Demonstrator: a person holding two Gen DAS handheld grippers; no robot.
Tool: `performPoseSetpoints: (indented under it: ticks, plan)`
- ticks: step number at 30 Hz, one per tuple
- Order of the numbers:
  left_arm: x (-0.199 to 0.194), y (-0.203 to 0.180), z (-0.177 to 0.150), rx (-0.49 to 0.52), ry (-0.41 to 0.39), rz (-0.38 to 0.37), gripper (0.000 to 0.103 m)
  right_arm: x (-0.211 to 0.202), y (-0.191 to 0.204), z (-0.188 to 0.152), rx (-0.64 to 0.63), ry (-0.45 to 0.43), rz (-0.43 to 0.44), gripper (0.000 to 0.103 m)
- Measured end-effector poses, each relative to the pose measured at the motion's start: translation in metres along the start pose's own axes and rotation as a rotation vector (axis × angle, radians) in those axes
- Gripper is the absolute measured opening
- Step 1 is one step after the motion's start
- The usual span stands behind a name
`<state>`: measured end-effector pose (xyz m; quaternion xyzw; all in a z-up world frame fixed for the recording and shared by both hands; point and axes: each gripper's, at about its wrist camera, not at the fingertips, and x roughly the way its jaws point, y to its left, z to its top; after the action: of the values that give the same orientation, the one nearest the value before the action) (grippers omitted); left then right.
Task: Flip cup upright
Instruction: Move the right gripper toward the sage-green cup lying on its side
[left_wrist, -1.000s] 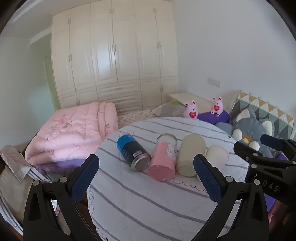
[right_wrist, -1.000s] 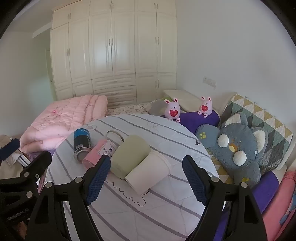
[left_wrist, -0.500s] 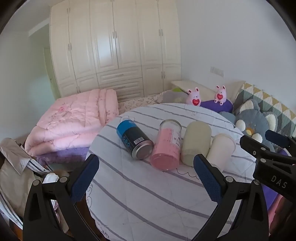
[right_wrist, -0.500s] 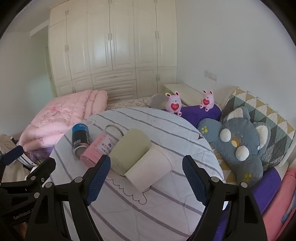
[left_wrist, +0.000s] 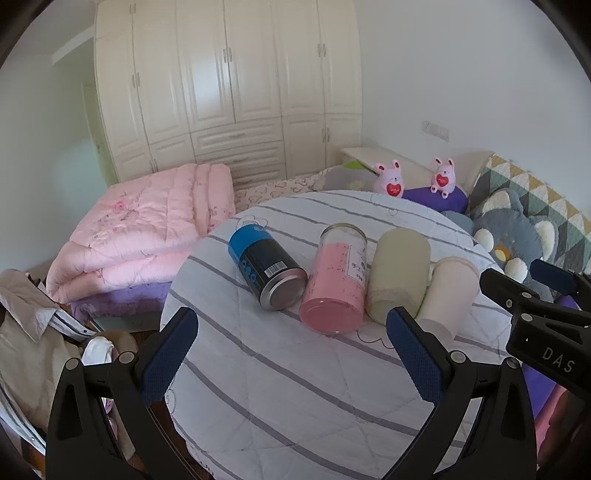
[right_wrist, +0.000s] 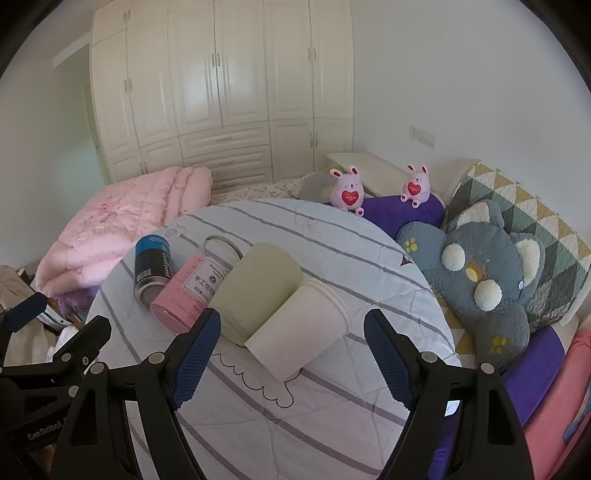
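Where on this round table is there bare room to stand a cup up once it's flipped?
Bare cloth lies on the near side of the table, between the tools and the white cup, and beyond the cups toward the pink bunnies. The left-middle is crowded: four containers lie side by side.

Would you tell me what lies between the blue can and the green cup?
The pink jar lies on its side between the blue can and green cup, clearest in the left wrist view.

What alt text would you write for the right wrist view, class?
Four containers lie on their sides on a round striped table: white cup, pale green cup, pink jar, blue can. The open right tongs hover before the white cup; plush toys behind.
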<state>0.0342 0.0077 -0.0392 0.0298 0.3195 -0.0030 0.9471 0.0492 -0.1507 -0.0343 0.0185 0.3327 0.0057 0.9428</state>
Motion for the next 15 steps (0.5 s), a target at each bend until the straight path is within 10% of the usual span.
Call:
performPoseSetpoints:
  ticks: [15]
  plan:
    - [0.018, 0.005, 0.001, -0.012, 0.022, 0.007, 0.103, 0.018, -0.005, 0.000, 0.025, 0.038, 0.010, 0.081]
